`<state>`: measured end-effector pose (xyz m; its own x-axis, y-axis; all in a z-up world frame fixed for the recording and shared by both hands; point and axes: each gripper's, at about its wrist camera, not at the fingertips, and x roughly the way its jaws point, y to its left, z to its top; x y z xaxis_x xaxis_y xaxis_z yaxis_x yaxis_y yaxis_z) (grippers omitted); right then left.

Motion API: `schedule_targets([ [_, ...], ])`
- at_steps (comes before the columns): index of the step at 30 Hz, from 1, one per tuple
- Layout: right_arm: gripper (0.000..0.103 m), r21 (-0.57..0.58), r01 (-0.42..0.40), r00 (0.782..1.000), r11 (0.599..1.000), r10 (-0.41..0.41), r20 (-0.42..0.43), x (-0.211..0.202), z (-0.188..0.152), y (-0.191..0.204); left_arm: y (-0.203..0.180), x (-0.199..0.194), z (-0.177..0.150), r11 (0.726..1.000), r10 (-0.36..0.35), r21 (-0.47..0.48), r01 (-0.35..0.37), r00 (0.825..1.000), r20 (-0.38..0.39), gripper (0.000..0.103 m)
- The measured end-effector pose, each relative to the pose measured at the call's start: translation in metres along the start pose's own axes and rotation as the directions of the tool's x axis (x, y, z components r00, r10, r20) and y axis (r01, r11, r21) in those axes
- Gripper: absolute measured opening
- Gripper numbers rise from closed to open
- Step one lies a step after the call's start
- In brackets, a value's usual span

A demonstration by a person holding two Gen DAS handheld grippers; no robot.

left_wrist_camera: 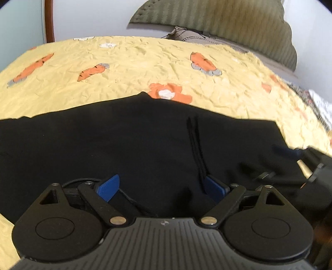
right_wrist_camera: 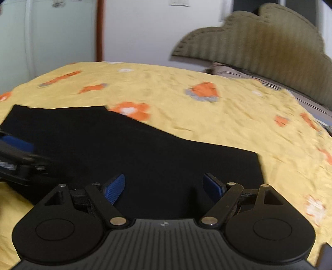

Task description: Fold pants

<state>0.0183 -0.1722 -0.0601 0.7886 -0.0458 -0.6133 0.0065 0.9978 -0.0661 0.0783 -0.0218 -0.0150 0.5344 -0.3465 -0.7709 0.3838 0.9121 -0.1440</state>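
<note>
Yellow bedspread (left_wrist_camera: 128,62) with orange carrot and flower print fills mid frame. Olive ribbed headboard (left_wrist_camera: 228,18) upper right, grey pillow (left_wrist_camera: 193,36) below it. Brown door frame (left_wrist_camera: 49,20) upper left, white wall (right_wrist_camera: 141,29).

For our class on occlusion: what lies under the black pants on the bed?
Under the black pants lies the yellow carrot-print bedspread, which shows on all sides. The print beneath the cloth is covered, and anything else under it cannot be seen.

Both wrist views sit low and close over the black pants (left_wrist_camera: 124,145) (right_wrist_camera: 145,155), facing across the yellow bedspread (left_wrist_camera: 134,60) (right_wrist_camera: 207,120) toward its far edge and the headboard (left_wrist_camera: 228,20) (right_wrist_camera: 269,45); each catches the other gripper at its side.
</note>
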Motion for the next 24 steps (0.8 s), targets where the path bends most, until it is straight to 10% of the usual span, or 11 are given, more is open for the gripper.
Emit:
schedule_targets([
  [9, 0.083, -0.127, -0.132, 0.987, 0.983, 0.143, 0.080, -0.026, 0.011, 0.065, 0.063, -0.057, -0.005, 0.975, 0.221, -0.060, -0.216, 0.972, 0.083, 0.091],
  [13, 0.083, -0.182, -0.127, 0.985, 0.975, 0.146, 0.094, -0.022, 0.011, 0.084, 0.101, -0.095, -0.008, 0.927, 0.372, -0.087, -0.365, 0.922, 0.103, 0.094],
  [15, 0.082, -0.188, -0.125, 0.987, 0.974, 0.142, 0.078, -0.017, 0.010, 0.088, 0.118, -0.117, -0.007, 0.855, 0.519, -0.095, -0.510, 0.846, 0.124, 0.094],
  [18, 0.082, -0.225, -0.128, 0.986, 0.966, 0.149, 0.078, -0.017, 0.012, 0.098, 0.130, -0.150, -0.004, 0.681, 0.728, -0.106, -0.724, 0.655, 0.202, 0.094],
  [20, 0.083, -0.264, -0.161, 0.977, 0.951, 0.191, 0.091, -0.021, 0.015, 0.109, 0.133, -0.162, 0.001, 0.606, 0.789, -0.131, -0.785, 0.571, 0.227, 0.098],
  [22, 0.083, -0.327, -0.196, 0.966, 0.925, 0.240, 0.101, -0.024, 0.018, 0.128, 0.134, -0.163, 0.006, 0.638, 0.764, -0.134, -0.758, 0.601, 0.236, 0.103],
  [24, 0.083, -0.393, -0.211, 0.954, 0.895, 0.276, 0.116, -0.027, 0.019, 0.151, 0.137, -0.150, 0.009, 0.738, 0.672, -0.100, -0.667, 0.717, 0.182, 0.103],
])
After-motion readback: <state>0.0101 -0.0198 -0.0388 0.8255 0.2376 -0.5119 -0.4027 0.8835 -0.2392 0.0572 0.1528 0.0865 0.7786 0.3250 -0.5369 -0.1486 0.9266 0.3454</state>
